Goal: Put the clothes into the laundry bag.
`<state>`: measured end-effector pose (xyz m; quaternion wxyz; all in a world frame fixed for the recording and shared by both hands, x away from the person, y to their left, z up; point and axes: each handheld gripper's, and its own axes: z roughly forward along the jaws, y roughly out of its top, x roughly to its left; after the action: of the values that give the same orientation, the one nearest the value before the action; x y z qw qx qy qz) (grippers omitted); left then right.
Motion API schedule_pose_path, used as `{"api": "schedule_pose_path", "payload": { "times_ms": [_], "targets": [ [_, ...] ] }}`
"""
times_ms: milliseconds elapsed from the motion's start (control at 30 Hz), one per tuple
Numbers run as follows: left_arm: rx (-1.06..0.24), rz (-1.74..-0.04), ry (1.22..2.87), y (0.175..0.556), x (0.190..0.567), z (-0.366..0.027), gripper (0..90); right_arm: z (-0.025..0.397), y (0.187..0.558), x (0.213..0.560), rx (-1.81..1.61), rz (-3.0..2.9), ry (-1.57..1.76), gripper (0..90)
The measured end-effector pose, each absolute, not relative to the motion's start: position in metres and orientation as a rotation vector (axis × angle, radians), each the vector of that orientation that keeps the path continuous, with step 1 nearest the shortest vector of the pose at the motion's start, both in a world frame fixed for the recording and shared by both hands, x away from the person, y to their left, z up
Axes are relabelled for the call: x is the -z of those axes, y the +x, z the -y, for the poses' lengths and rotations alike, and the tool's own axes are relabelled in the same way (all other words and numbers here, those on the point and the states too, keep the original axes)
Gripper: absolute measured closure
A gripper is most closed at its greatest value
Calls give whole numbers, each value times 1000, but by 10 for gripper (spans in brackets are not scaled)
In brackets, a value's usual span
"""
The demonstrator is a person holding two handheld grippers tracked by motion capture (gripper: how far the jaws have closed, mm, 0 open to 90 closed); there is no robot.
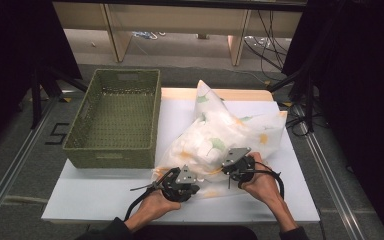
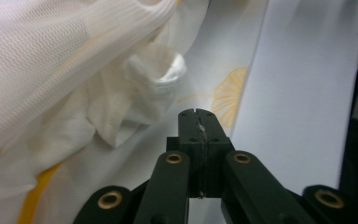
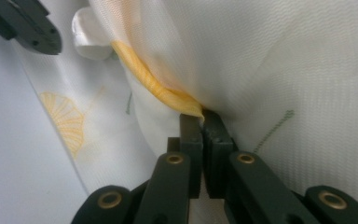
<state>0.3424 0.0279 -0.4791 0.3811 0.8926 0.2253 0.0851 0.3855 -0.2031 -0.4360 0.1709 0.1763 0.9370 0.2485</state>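
White tabletop, dark floor around, cables at the back. Green woven basket on left half, just beside pillowcase, heaped mid-table, white with yellow and green leaf print. Left gripper at near edge of cloth, jaws pressed together, thin sliver of fabric maybe between, hard to tell. Right gripper clamped on yellow-trimmed fold. Cloth bulge crowding both.

Both black grippers, the left gripper and the right gripper, carry grey three-cornered plates, brass-ringed pivots on dark linkages, black cables trailing back; dark sleeves at the wrists.
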Motion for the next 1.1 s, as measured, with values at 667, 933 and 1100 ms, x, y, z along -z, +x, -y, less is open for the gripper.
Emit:
{"api": "schedule_pose_path", "payload": {
  "times_ms": [667,933,1100],
  "targets": [
    [-239,-576,2337,346,483,-7,550,204,388,435,-705,-2653,521,891],
    [-307,-771,2233,326,455,-83,438,205,389,435,-719,-2665,490,891],
    [-405,-906,2248,320,459,-111,368,205,389,434,-707,-2659,493,891]
  ]
}}
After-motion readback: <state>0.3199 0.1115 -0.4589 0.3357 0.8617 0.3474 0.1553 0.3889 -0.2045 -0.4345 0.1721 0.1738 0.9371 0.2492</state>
